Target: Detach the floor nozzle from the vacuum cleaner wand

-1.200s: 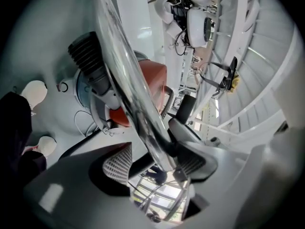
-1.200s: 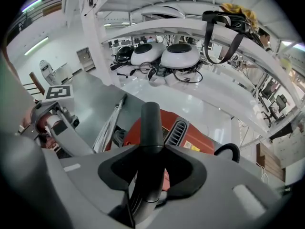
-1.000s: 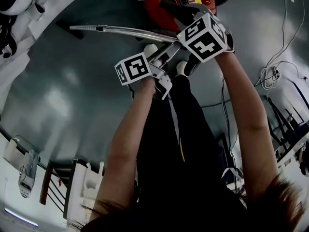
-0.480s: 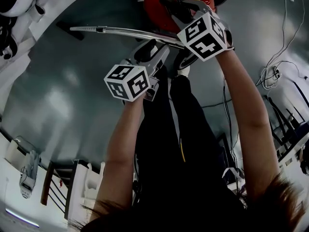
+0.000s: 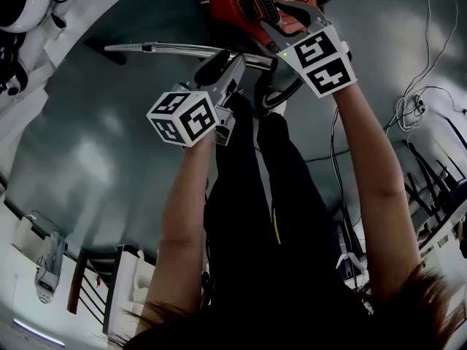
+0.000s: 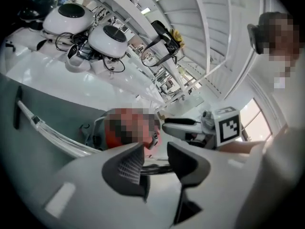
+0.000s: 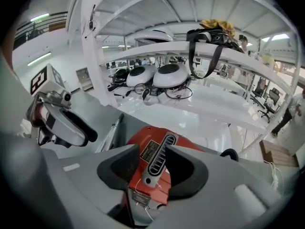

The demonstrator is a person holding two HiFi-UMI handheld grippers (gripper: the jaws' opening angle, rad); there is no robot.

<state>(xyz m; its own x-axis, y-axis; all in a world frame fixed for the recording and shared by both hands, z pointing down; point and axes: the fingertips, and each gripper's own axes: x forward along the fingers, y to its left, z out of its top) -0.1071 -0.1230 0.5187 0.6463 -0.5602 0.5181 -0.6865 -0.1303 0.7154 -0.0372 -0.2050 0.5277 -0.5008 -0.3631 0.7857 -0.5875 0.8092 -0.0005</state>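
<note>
The silver wand (image 5: pixel 182 49) lies on the grey floor and ends at a dark floor nozzle (image 5: pixel 98 44) on the left. Both also show in the left gripper view, wand (image 6: pixel 52 135) and nozzle (image 6: pixel 18 113). The red vacuum body (image 5: pixel 233 9) stands at the wand's other end. My left gripper (image 5: pixel 222 64) hovers by the wand's near end. Its jaws (image 6: pixel 155 159) have just been closing; a narrow gap remains, and only a thin dark bar shows beyond it. My right gripper (image 5: pixel 281 20) hangs over the red body (image 7: pixel 143 161); its jaws (image 7: pixel 155 168) opened slightly and frame the grey vent strip without visibly pressing it.
The person's dark-trousered legs (image 5: pixel 270 195) fill the middle, with a black hose (image 5: pixel 281 90) curling by the feet. Loose cables (image 5: pixel 416 100) lie on the floor at the right. White round pods (image 7: pixel 171 78) and a black bag (image 7: pixel 209 37) sit on white shelving behind.
The left gripper has rolled, lifted and swung left, bringing its jaws up beside the wand, and the jaws have narrowed. The right gripper has risen a little over the red body.
</note>
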